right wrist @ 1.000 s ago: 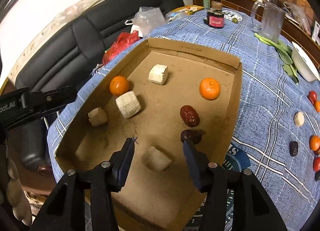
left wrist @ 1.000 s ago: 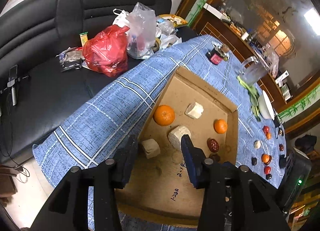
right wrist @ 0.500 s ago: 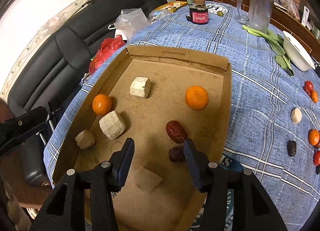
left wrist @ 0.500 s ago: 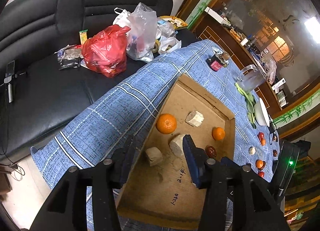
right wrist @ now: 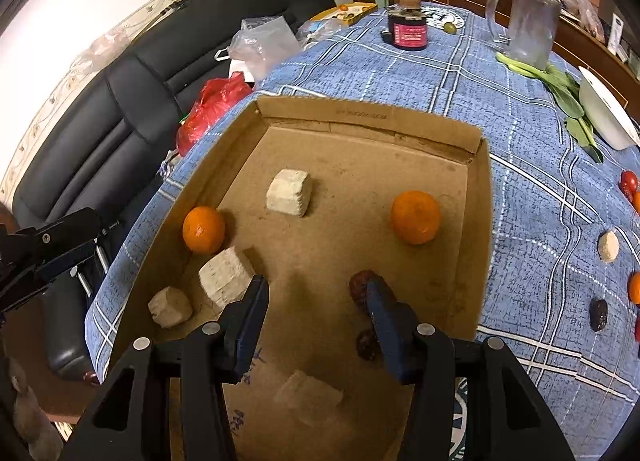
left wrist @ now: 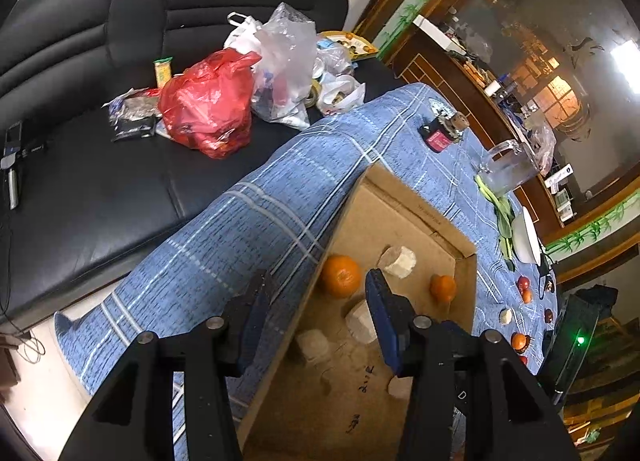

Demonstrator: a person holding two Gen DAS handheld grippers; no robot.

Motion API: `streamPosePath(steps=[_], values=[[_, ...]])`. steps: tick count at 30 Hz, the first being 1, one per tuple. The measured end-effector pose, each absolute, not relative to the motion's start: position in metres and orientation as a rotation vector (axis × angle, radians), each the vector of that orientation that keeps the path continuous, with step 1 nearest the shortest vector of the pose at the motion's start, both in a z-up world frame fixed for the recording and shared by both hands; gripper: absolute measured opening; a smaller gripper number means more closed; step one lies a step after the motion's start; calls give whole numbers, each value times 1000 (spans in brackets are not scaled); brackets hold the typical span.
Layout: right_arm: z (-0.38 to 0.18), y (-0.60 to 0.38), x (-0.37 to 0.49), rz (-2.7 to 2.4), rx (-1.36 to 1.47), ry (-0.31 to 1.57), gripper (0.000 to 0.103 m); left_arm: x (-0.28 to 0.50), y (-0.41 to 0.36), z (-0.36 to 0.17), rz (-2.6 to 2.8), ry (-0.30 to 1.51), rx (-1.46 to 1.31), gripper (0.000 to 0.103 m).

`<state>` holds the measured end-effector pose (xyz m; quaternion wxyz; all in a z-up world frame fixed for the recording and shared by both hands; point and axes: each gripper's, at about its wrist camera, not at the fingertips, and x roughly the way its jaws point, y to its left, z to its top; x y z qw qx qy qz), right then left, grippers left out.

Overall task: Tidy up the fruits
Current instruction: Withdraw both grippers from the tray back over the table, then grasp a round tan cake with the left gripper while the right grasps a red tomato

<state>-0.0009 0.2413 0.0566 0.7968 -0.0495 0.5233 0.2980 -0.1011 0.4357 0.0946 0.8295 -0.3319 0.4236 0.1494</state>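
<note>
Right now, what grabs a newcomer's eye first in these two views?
The shallow cardboard box on the blue plaid tablecloth, holding two oranges, pale blocks and dark dates. The right gripper hangs open over the box floor, holding nothing. In the left wrist view, a red plastic bag glares against the black sofa, and the left gripper is open too.

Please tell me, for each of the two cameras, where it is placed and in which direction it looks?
Left wrist: on the left tongs, open, at the cardboard box's sofa-side edge, looking across the blue tablecloth toward the sofa.
Right wrist: on the right tongs, open, above the box, looking down into it.
Shared: box, two oranges, pale cubes, red bag, glass pitcher.
</note>
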Motion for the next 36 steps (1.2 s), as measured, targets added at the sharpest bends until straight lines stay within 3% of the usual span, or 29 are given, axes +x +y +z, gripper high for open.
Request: streamPosePath(steps=[11, 23, 36], values=[[55, 148, 17, 406, -19, 1111, 60, -36, 388, 85, 138, 932, -676, 51], [54, -29, 23, 98, 187, 1080, 62, 38, 252, 62, -80, 1074, -536, 51], [42, -131, 48, 99, 256, 1059, 62, 68, 119, 36, -234, 1189, -349, 51]])
